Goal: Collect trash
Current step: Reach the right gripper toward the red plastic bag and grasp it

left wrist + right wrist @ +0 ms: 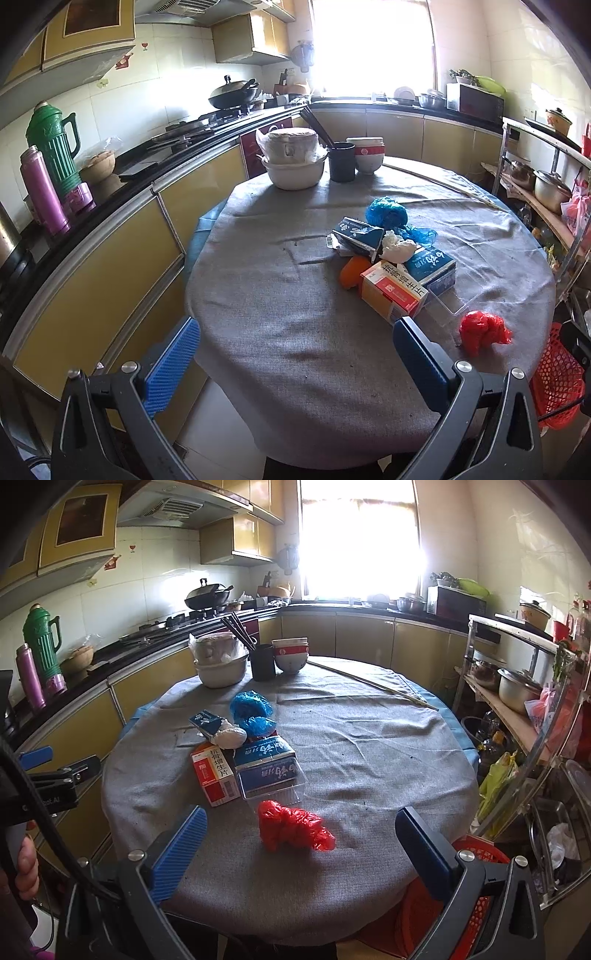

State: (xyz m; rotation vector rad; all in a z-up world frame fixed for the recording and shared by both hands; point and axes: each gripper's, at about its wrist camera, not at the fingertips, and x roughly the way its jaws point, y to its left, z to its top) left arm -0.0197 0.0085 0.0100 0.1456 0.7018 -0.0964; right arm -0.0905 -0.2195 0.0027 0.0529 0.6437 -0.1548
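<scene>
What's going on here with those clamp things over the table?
A person holds a two-finger gripper in each hand above a round table in a kitchen, about to clear up trash. Both the left gripper and the right gripper are wide open and hold nothing. The litter is untouched: a red plastic bag nearest, then an orange box, blue cartons, a white paper wad and a blue bag. A red basket sits beside the table.

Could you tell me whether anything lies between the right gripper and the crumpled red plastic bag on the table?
Nothing visible does. The red plastic bag lies alone on bare grey tablecloth, straight ahead of the open right gripper. The boxes and clear tray sit beyond it.
</scene>
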